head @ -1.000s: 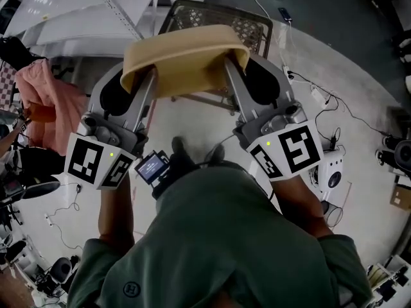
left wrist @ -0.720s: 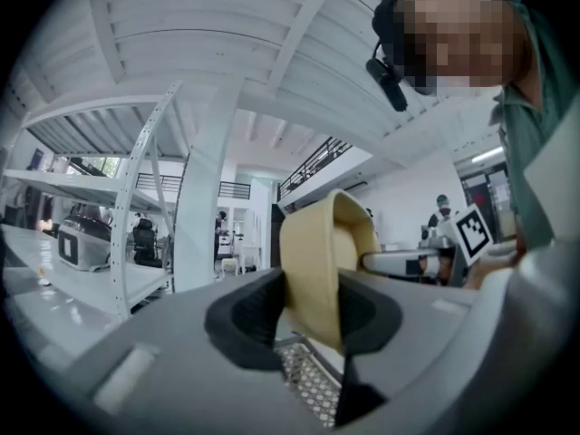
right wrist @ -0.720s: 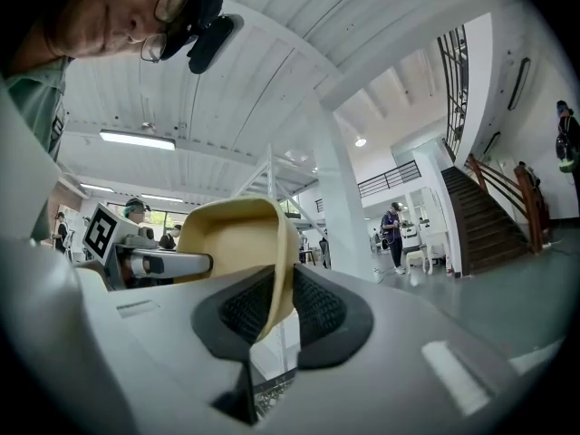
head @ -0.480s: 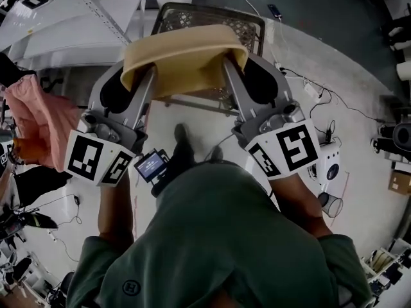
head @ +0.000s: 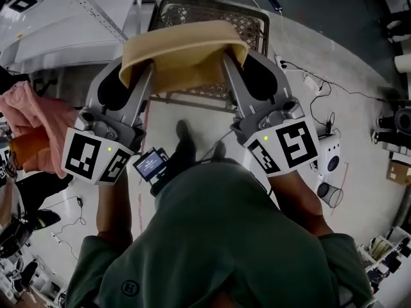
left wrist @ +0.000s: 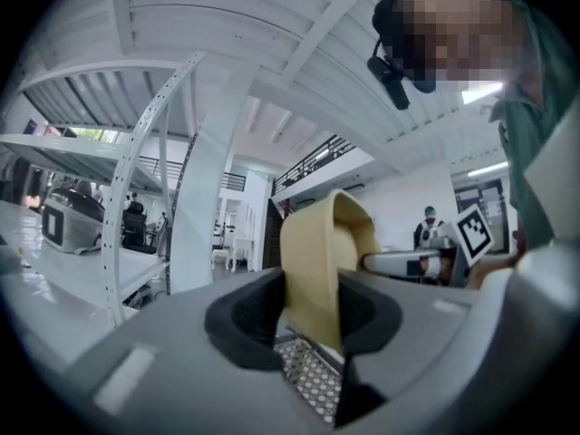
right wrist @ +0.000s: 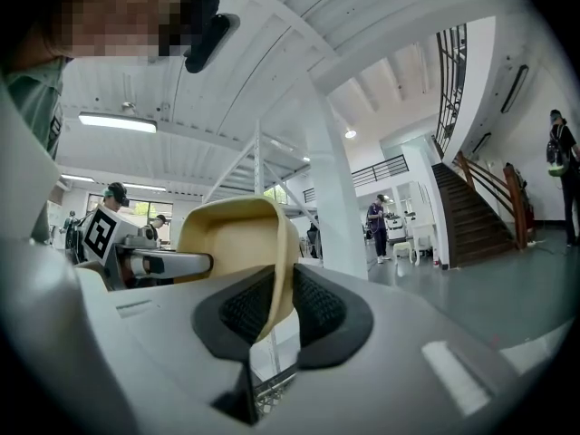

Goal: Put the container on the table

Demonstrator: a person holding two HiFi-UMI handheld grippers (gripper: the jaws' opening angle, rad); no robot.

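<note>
A tan plastic container [head: 183, 56] hangs in the air, carried by both grippers above a wire-mesh table [head: 247, 19]. My left gripper [head: 149, 70] is shut on the container's left wall [left wrist: 313, 270], black pads on both sides of the rim. My right gripper [head: 226, 58] is shut on its right wall [right wrist: 237, 243] in the same way. In the left gripper view the mesh top [left wrist: 313, 379] shows just below the jaws. The container's far side hides part of the table.
A white shelving rack [head: 70, 18] stands at the upper left, with a pink cloth [head: 35, 117] beside it. Cables [head: 308, 79] and a white device [head: 331, 156] lie on the floor at the right. The person's shoes [head: 183, 140] stand near the table.
Both grippers and the container have moved forward and a little down, so more of the mesh table now lies beneath the container. The grip has not changed.
</note>
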